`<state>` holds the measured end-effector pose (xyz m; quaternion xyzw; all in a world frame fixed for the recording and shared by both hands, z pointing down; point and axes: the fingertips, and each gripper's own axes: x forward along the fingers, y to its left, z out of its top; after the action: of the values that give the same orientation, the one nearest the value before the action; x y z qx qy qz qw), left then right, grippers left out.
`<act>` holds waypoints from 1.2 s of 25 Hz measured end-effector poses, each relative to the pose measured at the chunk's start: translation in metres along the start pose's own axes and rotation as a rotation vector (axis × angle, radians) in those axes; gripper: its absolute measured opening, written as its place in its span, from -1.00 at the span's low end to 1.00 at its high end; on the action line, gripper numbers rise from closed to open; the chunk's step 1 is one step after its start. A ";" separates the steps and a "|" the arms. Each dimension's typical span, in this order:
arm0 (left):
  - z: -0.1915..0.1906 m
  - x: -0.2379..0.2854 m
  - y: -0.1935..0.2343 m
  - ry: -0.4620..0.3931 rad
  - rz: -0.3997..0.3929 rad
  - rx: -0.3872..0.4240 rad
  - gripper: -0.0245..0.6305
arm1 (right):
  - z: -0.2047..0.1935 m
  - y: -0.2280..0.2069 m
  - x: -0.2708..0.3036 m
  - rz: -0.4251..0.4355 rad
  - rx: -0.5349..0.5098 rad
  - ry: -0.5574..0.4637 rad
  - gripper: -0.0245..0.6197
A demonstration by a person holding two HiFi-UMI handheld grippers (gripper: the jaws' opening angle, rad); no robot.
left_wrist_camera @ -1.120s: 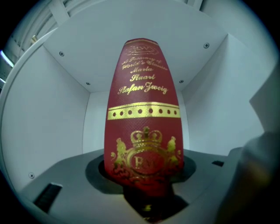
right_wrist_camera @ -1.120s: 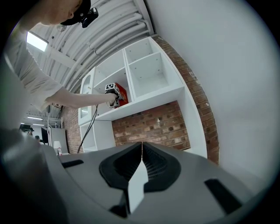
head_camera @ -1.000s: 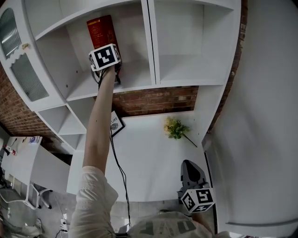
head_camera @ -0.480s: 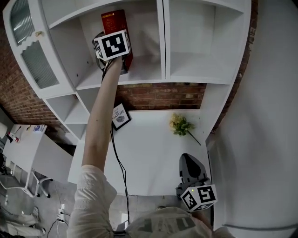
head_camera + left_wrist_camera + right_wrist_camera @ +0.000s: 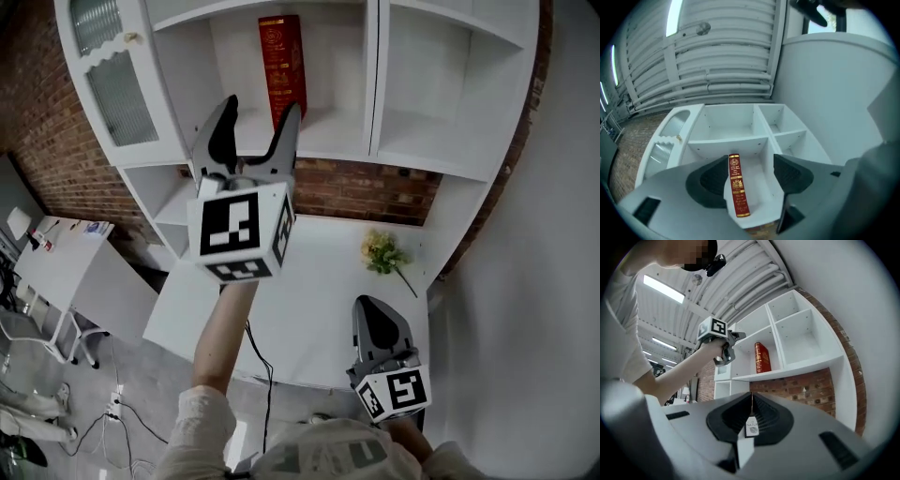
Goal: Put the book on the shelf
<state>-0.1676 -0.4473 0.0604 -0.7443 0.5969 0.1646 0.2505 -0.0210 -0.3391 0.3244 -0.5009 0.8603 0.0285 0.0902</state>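
Red with gold lettering on its spine, the book [image 5: 282, 67] stands upright in the middle bay of the shelf [image 5: 330, 142], spine outward and apart from both side walls. Your left tool [image 5: 260, 109] hangs well clear of it, out in front and lower. Its jaws are spread wide with nothing between the pads, and the book shows only far off in the gap. It therefore stands on its own, and I judge the task as good as done. Your right tool [image 5: 377, 311] sits low over the near edge of the counter [image 5: 319, 281], jaws together and gripping nothing, probably parked there because this job needs only one hand. Through the slit between its jaws a small printed card [image 5: 752, 426] shows, standing farther off as far as I can judge. Yellow flowers [image 5: 382, 253] lie on the counter below the brick wall [image 5: 361, 192], and a glazed door [image 5: 112, 80] flanks the bay on the left. Nothing props the book, so a knock could tip it. A cable [image 5: 265, 375] trails under your left arm, so mind it when you bring that arm down.
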 end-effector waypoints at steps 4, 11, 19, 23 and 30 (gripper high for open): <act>0.010 -0.105 -0.008 -0.012 0.053 0.038 -0.18 | 0.021 0.027 0.013 0.076 -0.075 -0.056 -0.87; -0.055 -0.236 -0.010 0.146 0.158 0.015 -0.89 | 0.028 0.077 0.018 0.171 -0.149 -0.112 -0.87; -0.163 -0.313 -0.014 0.464 0.247 -0.079 -0.89 | -0.037 0.109 0.015 0.231 -0.112 0.038 -0.87; -0.162 -0.317 -0.007 0.469 0.239 -0.066 -0.89 | -0.046 0.115 0.014 0.232 -0.106 0.066 -0.87; -0.156 -0.310 -0.013 0.425 0.212 -0.100 -0.88 | -0.051 0.107 0.009 0.200 -0.102 0.086 -0.87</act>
<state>-0.2355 -0.2842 0.3593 -0.7068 0.7021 0.0588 0.0634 -0.1241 -0.3008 0.3687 -0.4172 0.9065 0.0598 0.0243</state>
